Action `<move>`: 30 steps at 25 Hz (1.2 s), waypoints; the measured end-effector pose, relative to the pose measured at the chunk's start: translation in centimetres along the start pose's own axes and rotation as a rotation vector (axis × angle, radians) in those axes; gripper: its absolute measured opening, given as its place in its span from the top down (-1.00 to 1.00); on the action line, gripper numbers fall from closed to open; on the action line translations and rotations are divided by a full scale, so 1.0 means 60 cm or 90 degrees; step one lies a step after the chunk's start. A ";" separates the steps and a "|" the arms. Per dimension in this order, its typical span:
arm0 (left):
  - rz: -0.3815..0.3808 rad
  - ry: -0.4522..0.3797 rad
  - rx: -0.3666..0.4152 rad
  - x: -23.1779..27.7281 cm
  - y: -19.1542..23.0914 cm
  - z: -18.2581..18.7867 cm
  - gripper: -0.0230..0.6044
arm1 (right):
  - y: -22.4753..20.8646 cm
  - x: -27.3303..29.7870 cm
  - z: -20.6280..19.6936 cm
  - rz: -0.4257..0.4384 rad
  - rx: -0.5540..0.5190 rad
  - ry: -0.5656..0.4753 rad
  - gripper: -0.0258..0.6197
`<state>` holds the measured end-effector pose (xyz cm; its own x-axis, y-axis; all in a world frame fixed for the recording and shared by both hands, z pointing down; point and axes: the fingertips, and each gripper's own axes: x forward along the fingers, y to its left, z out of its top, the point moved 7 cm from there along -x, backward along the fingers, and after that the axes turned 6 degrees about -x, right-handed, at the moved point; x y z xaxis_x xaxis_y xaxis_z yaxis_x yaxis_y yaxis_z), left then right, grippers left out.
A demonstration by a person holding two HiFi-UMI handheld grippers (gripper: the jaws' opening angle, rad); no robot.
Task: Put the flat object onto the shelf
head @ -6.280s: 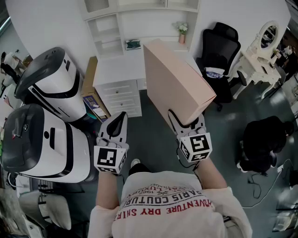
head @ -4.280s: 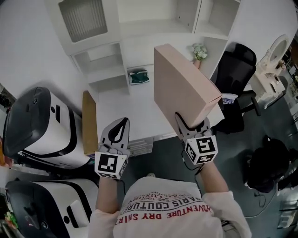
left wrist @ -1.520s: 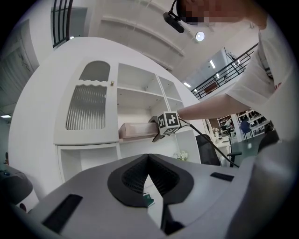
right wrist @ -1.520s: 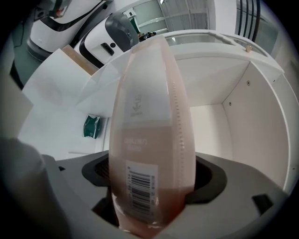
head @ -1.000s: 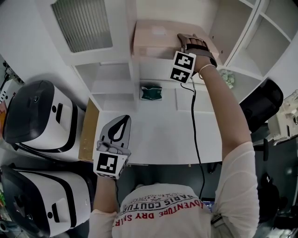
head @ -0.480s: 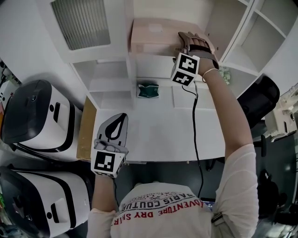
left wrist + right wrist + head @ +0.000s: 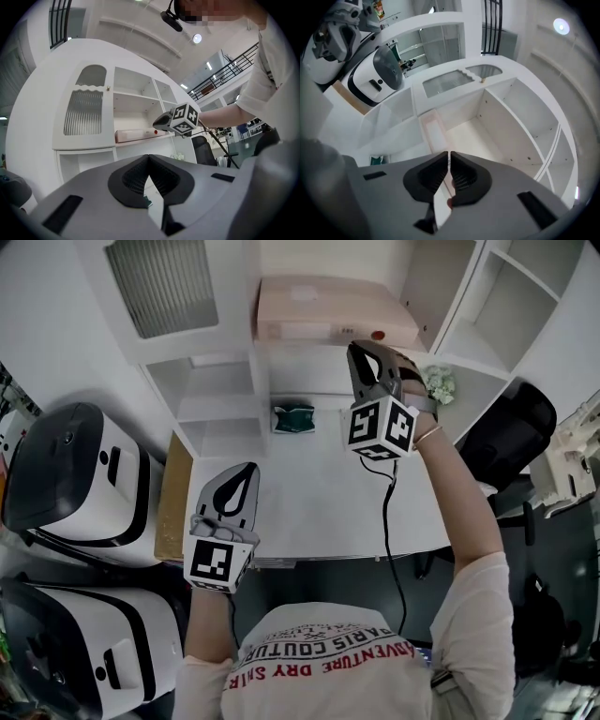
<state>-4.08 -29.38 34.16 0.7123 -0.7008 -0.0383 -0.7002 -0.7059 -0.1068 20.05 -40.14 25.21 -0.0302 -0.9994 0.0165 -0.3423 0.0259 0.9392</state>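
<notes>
We are looking down on a tall white painted shelf unit (image 7: 220,409) that is rising behind a plain white desk top (image 7: 309,507), against a bare white wall (image 7: 56,334) — its upper left door is carrying a ribbed glass panel (image 7: 164,285). A black mesh office chair (image 7: 511,432) is sitting at the right, over a dark grey floor (image 7: 562,563). Two rounded white-and-black machines (image 7: 70,474) are crowding the left side. Overhead, a round ceiling lamp (image 7: 197,38) is glowing near a black metal railing (image 7: 224,71).
</notes>
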 end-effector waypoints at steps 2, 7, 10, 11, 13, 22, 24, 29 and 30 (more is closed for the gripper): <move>-0.002 -0.004 0.003 -0.004 -0.003 0.004 0.89 | 0.015 -0.033 0.005 -0.011 0.030 -0.013 0.80; -0.010 -0.012 0.009 -0.014 -0.009 0.014 0.89 | 0.053 -0.096 -0.006 0.012 0.191 -0.024 0.81; -0.016 -0.015 0.015 -0.019 -0.011 0.018 0.89 | 0.071 -0.130 -0.016 0.018 0.285 -0.032 0.82; -0.015 -0.016 0.015 -0.021 -0.010 0.018 0.89 | 0.077 -0.143 -0.018 0.022 0.316 -0.035 0.83; -0.013 -0.021 0.015 -0.024 -0.010 0.021 0.89 | 0.089 -0.168 -0.021 0.030 0.375 -0.044 0.83; -0.013 -0.032 0.022 -0.028 -0.009 0.031 0.89 | 0.154 -0.265 -0.050 0.078 0.578 -0.070 0.84; -0.013 -0.033 0.025 -0.028 -0.009 0.032 0.89 | 0.161 -0.280 -0.053 0.063 0.615 -0.077 0.84; -0.016 -0.036 0.026 -0.033 -0.008 0.031 0.89 | 0.175 -0.308 -0.053 0.045 0.658 -0.085 0.84; -0.016 -0.035 0.025 -0.033 -0.007 0.029 0.89 | 0.177 -0.311 -0.051 0.048 0.656 -0.087 0.84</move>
<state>-5.09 -27.50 32.52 0.7315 -0.6758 -0.0902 -0.6810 -0.7174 -0.1471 19.86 -21.31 35.90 -0.1687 -0.9850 -0.0364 -0.9690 0.1590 0.1889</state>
